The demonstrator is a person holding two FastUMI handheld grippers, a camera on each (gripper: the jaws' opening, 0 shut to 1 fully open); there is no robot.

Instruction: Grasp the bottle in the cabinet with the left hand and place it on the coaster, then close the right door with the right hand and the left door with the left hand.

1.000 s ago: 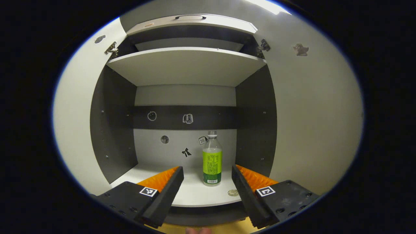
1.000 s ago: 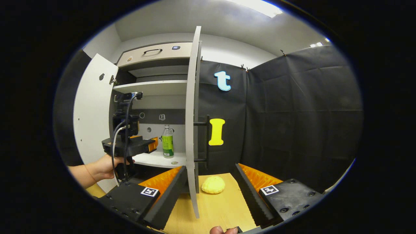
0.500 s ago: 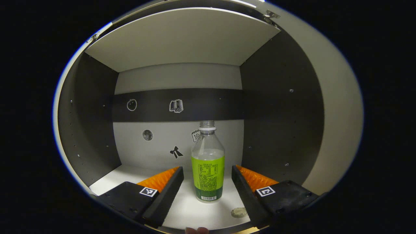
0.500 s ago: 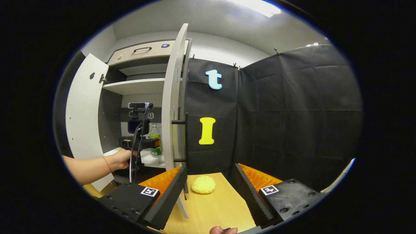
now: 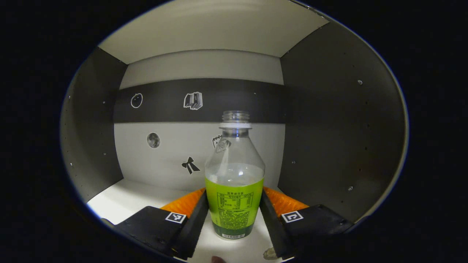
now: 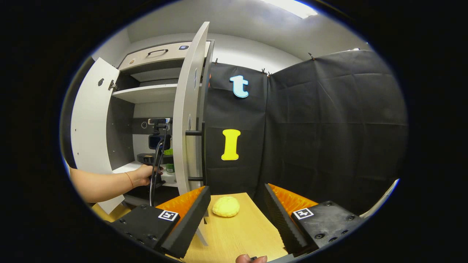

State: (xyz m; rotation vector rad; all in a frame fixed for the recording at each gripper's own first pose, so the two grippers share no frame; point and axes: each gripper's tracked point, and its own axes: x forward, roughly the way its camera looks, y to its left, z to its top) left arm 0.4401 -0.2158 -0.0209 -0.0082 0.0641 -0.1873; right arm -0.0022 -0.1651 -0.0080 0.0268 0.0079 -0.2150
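Note:
A clear uncapped bottle [image 5: 234, 182] with a green label stands on the cabinet's lower shelf [image 5: 124, 197]. My left gripper [image 5: 234, 191] is open, one finger on each side of the label; I cannot tell whether they touch it. The right gripper view shows that gripper [image 6: 155, 157] inside the cabinet, a hand [image 6: 143, 175] holding it, and a sliver of the bottle [image 6: 169, 167] beside it. My right gripper [image 6: 237, 188] hovers open over the wooden table [image 6: 237, 233], just short of the yellow round coaster [image 6: 226, 206]. The right door [image 6: 186, 120] and the left door [image 6: 89, 124] stand open.
The right door's edge and its black bar handle [image 6: 195, 155] stand close ahead of my right gripper's left finger. A small round disc [image 5: 270, 253] lies on the shelf by the bottle's base. Stickers dot the cabinet's back wall [image 5: 172, 153]. Black cloth walls off the right.
My left gripper has gone deeper into the cabinet, so the bottle now stands between its fingers. The right gripper shifted slightly, with the right door's edge now further left in its view.

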